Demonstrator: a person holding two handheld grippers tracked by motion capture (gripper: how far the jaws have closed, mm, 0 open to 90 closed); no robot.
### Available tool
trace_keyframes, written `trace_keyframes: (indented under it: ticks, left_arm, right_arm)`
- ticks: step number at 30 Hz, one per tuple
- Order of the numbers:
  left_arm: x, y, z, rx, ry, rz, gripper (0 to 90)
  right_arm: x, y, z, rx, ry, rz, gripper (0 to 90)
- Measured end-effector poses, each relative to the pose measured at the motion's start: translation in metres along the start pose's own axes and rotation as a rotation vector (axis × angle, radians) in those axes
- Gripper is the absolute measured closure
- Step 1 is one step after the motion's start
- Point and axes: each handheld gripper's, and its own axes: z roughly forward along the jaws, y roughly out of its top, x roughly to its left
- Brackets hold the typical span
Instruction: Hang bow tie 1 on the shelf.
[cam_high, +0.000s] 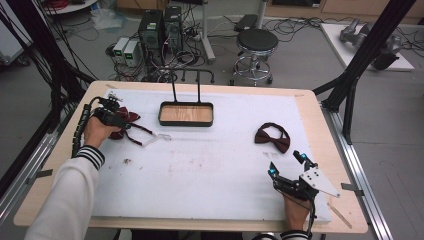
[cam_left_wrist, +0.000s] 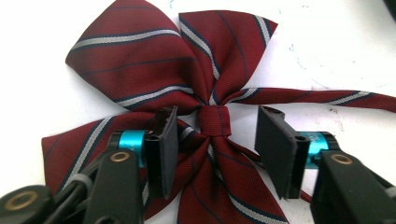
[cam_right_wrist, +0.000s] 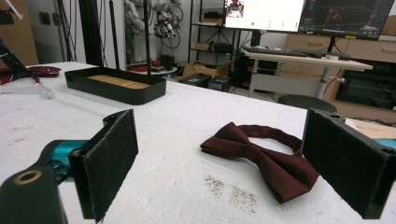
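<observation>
On the white foam-topped table (cam_high: 210, 170), far left: striped bow tie (cam_left_wrist: 154, 74), woven maroon cloth with thin grey-white and navy diagonal stripes, four pointed lobes fanning from a tight centre knot, a narrow strap (cam_left_wrist: 327, 95) running off to one side. Left gripper (cam_left_wrist: 217, 149) directly over it, jaws part-open, one pad either side of the knot; the pad on the left of that view lies against the cloth, nothing clamped. Pads are flat black blocks on teal metal stubs.

Right of centre: plain bow tie (cam_right_wrist: 261, 156), dark maroon, matte, softly creased, its band looped behind. Right gripper (cam_right_wrist: 233, 163) low on the near side, jaws wide apart, framing the tie but apart from it; pad faces look fuzzy.

Toward the far edge, mid-table: shallow black rectangular tray (cam_high: 186, 114), rounded corners, wood-grain floor, thin upright wire handle.
</observation>
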Motion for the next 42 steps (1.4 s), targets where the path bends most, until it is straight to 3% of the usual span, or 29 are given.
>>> trace_keyframes:
  ticks: [7,11,14,19,27,35,42]
  left_arm:
    - [-0.002,0.001,0.004,0.019,0.027,0.003,61.8]
    - [-0.003,0.001,0.003,0.020,0.035,-0.001,73.7]
    - [-0.004,0.001,0.003,0.020,0.046,-0.007,74.6]
    - [-0.008,0.001,0.002,0.015,0.047,0.018,74.9]
    - [-0.015,0.001,-0.013,-0.083,0.020,0.033,74.9]
    - [-0.021,-0.001,-0.036,-0.225,-0.020,0.044,74.9]
    - [-0.030,-0.002,-0.060,-0.365,-0.027,0.075,74.9]
  right_arm:
    - [0.000,0.000,0.000,0.000,0.000,-0.001,10.2]
    - [0.000,0.000,0.000,0.003,-0.001,0.002,10.2]
    - [0.000,0.000,0.000,0.003,-0.001,0.001,10.2]
    - [0.000,0.000,0.000,0.003,-0.001,-0.002,10.2]
    - [0.000,0.000,0.000,0.002,-0.001,-0.003,10.2]
    - [0.000,0.000,0.000,0.001,0.000,-0.005,10.2]
    - [0.001,0.000,0.000,0.005,-0.001,-0.009,10.2]
